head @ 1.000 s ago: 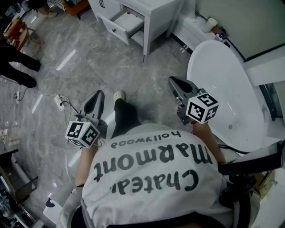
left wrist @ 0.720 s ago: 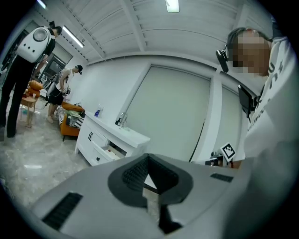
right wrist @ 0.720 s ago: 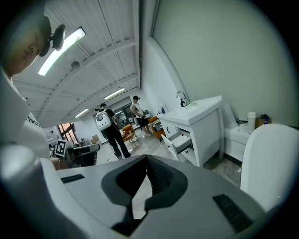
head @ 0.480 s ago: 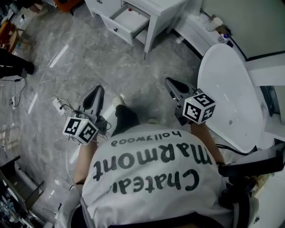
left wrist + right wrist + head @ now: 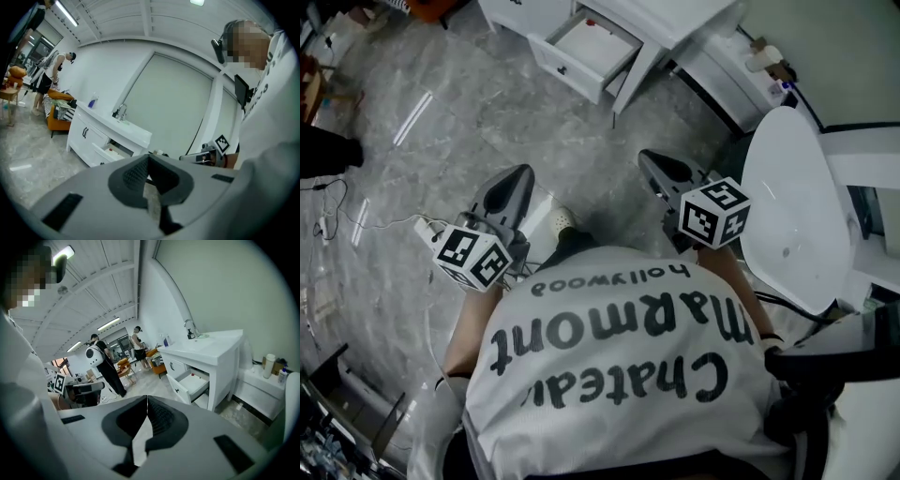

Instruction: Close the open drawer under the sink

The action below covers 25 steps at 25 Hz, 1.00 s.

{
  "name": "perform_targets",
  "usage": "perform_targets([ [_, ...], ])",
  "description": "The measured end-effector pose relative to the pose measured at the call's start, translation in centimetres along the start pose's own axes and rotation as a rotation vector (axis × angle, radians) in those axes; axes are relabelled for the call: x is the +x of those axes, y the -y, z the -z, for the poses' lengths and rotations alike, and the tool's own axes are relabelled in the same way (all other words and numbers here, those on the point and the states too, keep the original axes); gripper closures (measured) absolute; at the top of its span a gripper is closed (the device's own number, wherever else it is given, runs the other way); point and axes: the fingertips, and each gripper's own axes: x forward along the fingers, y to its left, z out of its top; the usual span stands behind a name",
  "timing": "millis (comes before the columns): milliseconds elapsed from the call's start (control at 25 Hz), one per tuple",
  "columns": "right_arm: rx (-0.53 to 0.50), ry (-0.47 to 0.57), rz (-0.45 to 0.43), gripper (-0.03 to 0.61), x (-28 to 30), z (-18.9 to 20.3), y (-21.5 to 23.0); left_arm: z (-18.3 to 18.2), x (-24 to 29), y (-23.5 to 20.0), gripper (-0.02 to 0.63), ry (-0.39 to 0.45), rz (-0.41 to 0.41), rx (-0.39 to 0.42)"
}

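The left gripper [image 5: 521, 174] and right gripper [image 5: 650, 158] are pinching shut on nothing, pointing across the marble floor [image 5: 487, 112] toward the open drawer [image 5: 587, 43], well ahead of their tips.

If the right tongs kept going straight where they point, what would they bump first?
The right tongs would likely meet the grey marble floor first, short of the open white drawer; depth is unclear.

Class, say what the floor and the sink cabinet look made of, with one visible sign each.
Floor: probably polished marble or marble-look tile; grey veining, glossy light streaks. Sink cabinet: likely white-painted wood or board, satin finish; flat panels, dark handles.
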Motion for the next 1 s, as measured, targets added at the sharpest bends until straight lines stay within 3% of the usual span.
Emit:
perform_targets([
  [240,0.043,0.018,0.044,0.567,0.1,0.4,0.9,-0.5,1.3,-0.4,0.607,-0.038,0.017,-0.003],
  [520,0.019,-0.006,0.049,0.566,6.5,-1.1,-0.1,-2.5,0.1,-6.5,0.607,-0.022,0.001,-0.037],
  [720,0.053,0.002,0.047,0.566,9.5,-1.9,-0.1,-2.4,-0.2,-7.9,0.607,-0.056,0.003,-0.020],
  [1000,0.088,-0.015,0.040,0.567,11.1,-1.4,-0.1,-2.5,0.7,-8.3,0.607,0.007,0.073,-0.095],
])
